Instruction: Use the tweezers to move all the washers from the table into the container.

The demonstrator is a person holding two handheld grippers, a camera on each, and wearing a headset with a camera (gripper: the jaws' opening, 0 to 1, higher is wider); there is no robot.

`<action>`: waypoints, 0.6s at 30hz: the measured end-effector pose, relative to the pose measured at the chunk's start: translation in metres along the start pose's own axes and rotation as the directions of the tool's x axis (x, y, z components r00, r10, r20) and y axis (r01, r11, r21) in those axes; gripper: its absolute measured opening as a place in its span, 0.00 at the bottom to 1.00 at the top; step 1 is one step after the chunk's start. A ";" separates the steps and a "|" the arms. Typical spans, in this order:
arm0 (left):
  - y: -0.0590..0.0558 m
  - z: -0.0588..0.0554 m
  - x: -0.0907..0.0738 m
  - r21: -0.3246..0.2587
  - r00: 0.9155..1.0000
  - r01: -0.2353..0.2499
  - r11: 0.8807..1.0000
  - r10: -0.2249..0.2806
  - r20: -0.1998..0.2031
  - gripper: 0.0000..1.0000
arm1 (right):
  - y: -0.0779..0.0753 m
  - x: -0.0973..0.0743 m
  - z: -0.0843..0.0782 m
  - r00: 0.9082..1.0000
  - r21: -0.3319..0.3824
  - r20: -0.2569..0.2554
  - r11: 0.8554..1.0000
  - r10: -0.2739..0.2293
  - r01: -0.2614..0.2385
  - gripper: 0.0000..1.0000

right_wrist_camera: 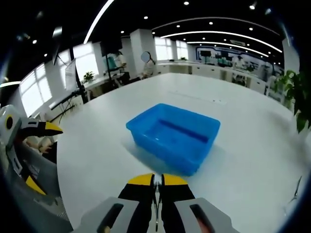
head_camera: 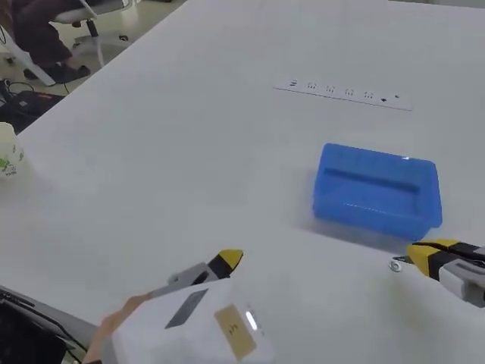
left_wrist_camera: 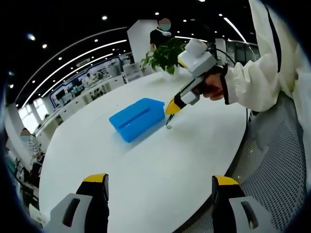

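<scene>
Head view, nearest edge: the left gripper (head_camera: 226, 262) hangs low over the white table (head_camera: 189, 152), its yellow tip pointing toward the blue container (head_camera: 377, 189). The left gripper view shows its two jaws spread wide apart, with bare tabletop between them.

Further right in the head view, the right gripper (head_camera: 426, 255) reaches in from the edge. In the right gripper view its yellow-tipped jaws are pressed together on the thin metal tweezers (right_wrist_camera: 156, 206), which run up between them. At the tip of the tweezers is a small washer (head_camera: 395, 265), a silver ring just in front of the container's near wall. Whether the tips pinch it or it lies on the table beside them, I cannot tell.

Just beyond it the container stands upright with its open side up, close to the right gripper and well apart from the left one.

In the left gripper view a hand (left_wrist_camera: 214, 88) in a white sleeve (left_wrist_camera: 252, 73) holds the right gripper, and a green plant (left_wrist_camera: 165, 54) stands behind it.

Past the container a flat strip (head_camera: 342, 92) with small marks lies on the table. A cup (head_camera: 7, 155) sits at the left edge, and a chair (head_camera: 83, 15) stands off the far corner.
</scene>
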State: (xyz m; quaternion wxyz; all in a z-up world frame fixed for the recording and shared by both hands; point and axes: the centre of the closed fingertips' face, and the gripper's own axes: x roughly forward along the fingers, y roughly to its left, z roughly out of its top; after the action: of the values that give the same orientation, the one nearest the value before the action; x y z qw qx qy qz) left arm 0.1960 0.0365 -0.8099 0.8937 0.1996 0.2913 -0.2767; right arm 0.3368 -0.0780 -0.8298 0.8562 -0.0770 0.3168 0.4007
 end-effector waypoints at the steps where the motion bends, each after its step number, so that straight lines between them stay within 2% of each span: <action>1: 0.000 0.000 0.000 0.001 1.000 0.000 1.000 0.000 -0.001 0.90 | 0.001 -0.003 0.000 1.000 0.010 -0.006 1.000 0.001 -0.001 0.01; 5: 0.000 0.000 0.000 0.003 1.000 -0.002 1.000 0.002 0.000 0.89 | 0.002 -0.012 -0.002 1.000 0.013 -0.023 1.000 0.004 -0.003 0.01; 12: 0.000 0.000 0.000 0.007 1.000 -0.003 1.000 0.003 -0.002 0.89 | 0.002 -0.027 -0.012 0.996 -0.001 -0.085 1.000 0.020 -0.020 0.01; 14: 0.000 0.000 0.000 0.008 1.000 -0.003 1.000 0.003 -0.003 0.89 | 0.002 -0.029 -0.016 0.993 -0.005 -0.115 1.000 0.026 -0.027 0.01; 15: 0.000 0.000 0.000 0.008 1.000 -0.003 1.000 0.003 -0.004 0.89 | 0.000 -0.031 -0.021 0.989 -0.009 -0.145 1.000 0.014 -0.016 0.01; 18: 0.001 -0.001 0.000 0.009 1.000 -0.004 1.000 0.004 -0.009 0.88 | -0.003 -0.030 -0.024 0.986 -0.023 -0.169 1.000 0.006 -0.010 0.01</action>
State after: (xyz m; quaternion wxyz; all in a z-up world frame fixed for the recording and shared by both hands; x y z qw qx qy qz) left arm 0.1961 0.0373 -0.8110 0.8920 0.2052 0.2938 -0.2755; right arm 0.3124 -0.1085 -0.8309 0.8237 -0.1195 0.3839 0.3999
